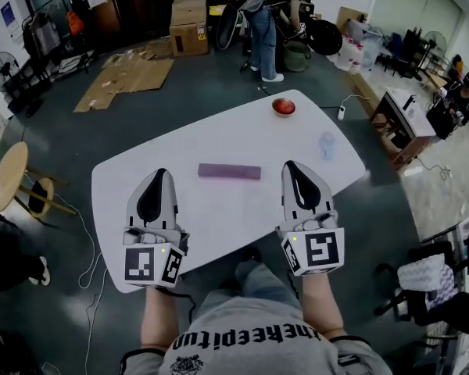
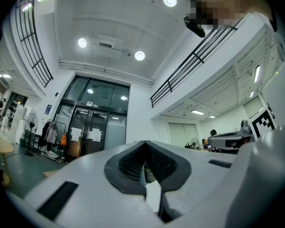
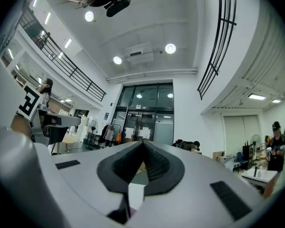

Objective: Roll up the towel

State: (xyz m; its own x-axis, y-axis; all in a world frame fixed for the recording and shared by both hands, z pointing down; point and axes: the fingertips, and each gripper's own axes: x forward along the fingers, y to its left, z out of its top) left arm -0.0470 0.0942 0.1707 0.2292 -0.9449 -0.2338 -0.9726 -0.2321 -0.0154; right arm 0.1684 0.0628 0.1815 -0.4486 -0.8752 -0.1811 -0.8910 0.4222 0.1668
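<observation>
Towel [image 1: 230, 171]: rolled, on table [image 1: 219, 221] | red bowl [image 1: 284, 106]: contents unclear | left tongs [image 1: 160, 173], right tongs [image 1: 291, 165]: together, empty

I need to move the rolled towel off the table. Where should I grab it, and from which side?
Grip the towel at mid-length, from above, pinching across its short width. It lies flat as a long, narrow roll, so a middle grip probably keeps it balanced.
</observation>
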